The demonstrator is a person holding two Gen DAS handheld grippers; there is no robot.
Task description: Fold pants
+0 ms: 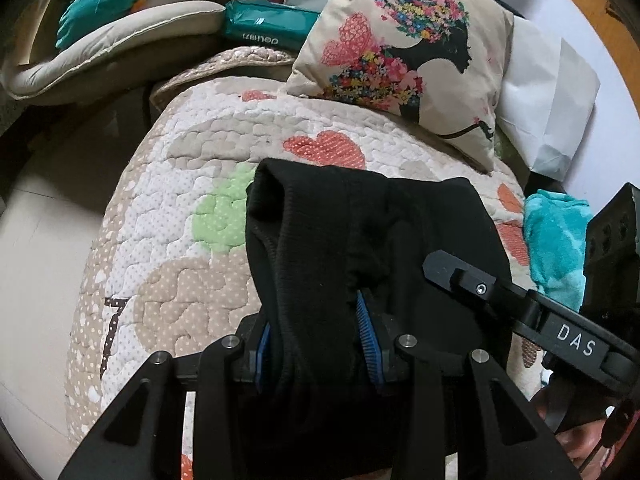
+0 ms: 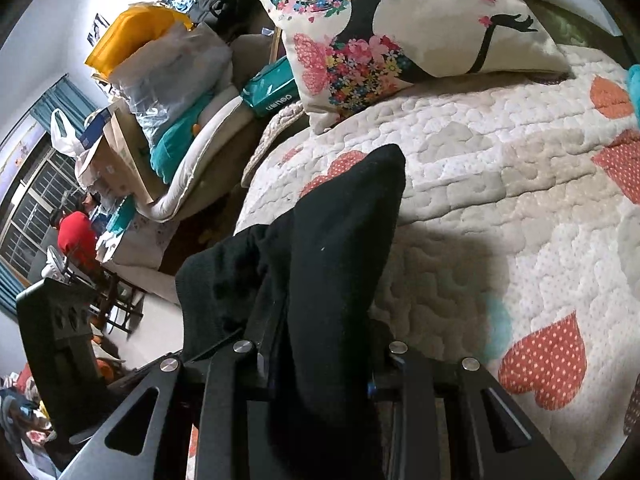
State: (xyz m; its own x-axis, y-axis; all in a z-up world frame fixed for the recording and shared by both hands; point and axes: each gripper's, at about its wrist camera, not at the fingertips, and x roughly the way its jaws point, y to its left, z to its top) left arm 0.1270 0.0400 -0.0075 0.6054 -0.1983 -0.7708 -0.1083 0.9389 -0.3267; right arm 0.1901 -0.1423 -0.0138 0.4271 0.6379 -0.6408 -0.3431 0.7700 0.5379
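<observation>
Both tongs are clamped on the black knit fabric pants (image 1: 360, 232): left tongs (image 1: 316, 344) pinch a thick bunched roll of cloth between the blue ribbed pads (image 1: 366, 334), right tongs (image 2: 316, 360) are closed on another bunched section, their pads mostly buried under fabric. The pants are over the bed with the quilted heart-patterned cream bedspread (image 1: 192, 184), near its front edge; the part ahead of each set of tongs drapes forward toward the quilt, and I can't tell whether it is touching or hanging just above. Handling guess: light, soft, fully limp, ribbed knit so not slippery, nothing fragile, but it will sag and bunch wherever it is unsupported. Best hold is probably at the waistband or hem corners, one per side, pulled taut so the fold line stays straight; the current grips look like wads rather than edges, so layers may slip unevenly. View differences: the left wrist shows the rounded folded end of the pants, the other handheld unit labelled DAS (image 1: 576, 344) just to the right, and a turquoise fleece cloth (image 1: 556, 240) at the bed's right. The right wrist shows the garment's shadow on the quilt, the floral silhouette-print cushion (image 2: 400, 28) well beyond, and a clutter pile off the bed's left.
</observation>
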